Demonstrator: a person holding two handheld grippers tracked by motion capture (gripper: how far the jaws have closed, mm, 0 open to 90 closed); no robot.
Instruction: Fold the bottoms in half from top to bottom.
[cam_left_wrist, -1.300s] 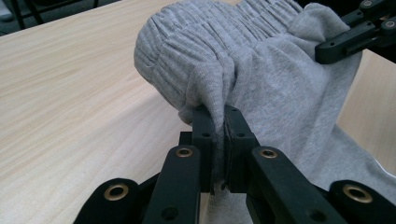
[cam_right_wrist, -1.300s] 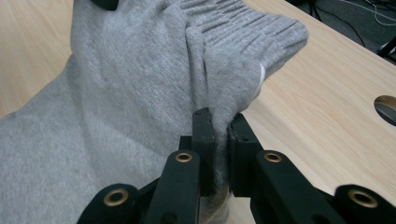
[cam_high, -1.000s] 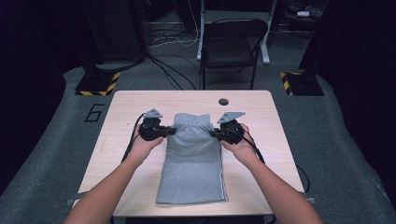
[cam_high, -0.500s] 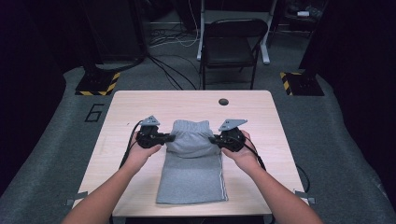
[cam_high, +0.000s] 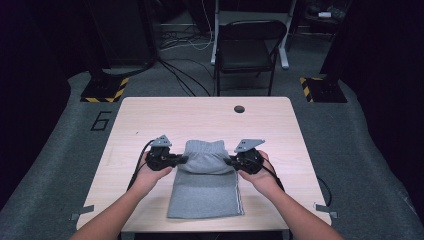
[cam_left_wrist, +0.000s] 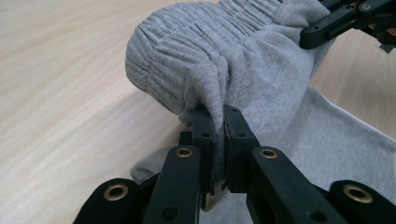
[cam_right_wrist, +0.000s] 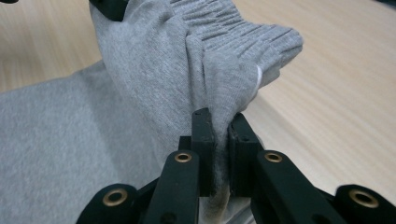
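A grey knit garment (cam_high: 206, 185) with a ribbed elastic waistband lies on the near middle of the wooden table (cam_high: 150, 120), its far end raised off the wood and doubled toward the near side over the flat part.

The left gripper (cam_high: 181, 160) pinches the left side of that raised end, and the right gripper (cam_high: 229, 161) pinches the right side; both sets of jaws are clamped tight on folds of the cloth.

The high view gives the layout: the flat near part of the garment reaches close to the table's near edge, a pale seam line runs down its right side, and the person's forearms come in from the near edge. It also takes in a small dark round thing (cam_high: 239, 108) toward the far edge of the table and a black folding chair (cam_high: 250, 50) on the floor beyond.

The left gripper view shows what the high view cannot: the garment (cam_left_wrist: 243, 60) bunched into a rounded hump with the waistband's ribs curling over its top, and a thin pleat squeezed in the left gripper (cam_left_wrist: 219, 119). The other gripper's black jaws (cam_left_wrist: 327, 25) bite the cloth at the upper right.

The right gripper view shows the waistband's end (cam_right_wrist: 261, 42) jutting out beyond the pinch, and the right gripper (cam_right_wrist: 220, 122) closed on a gathered fold.
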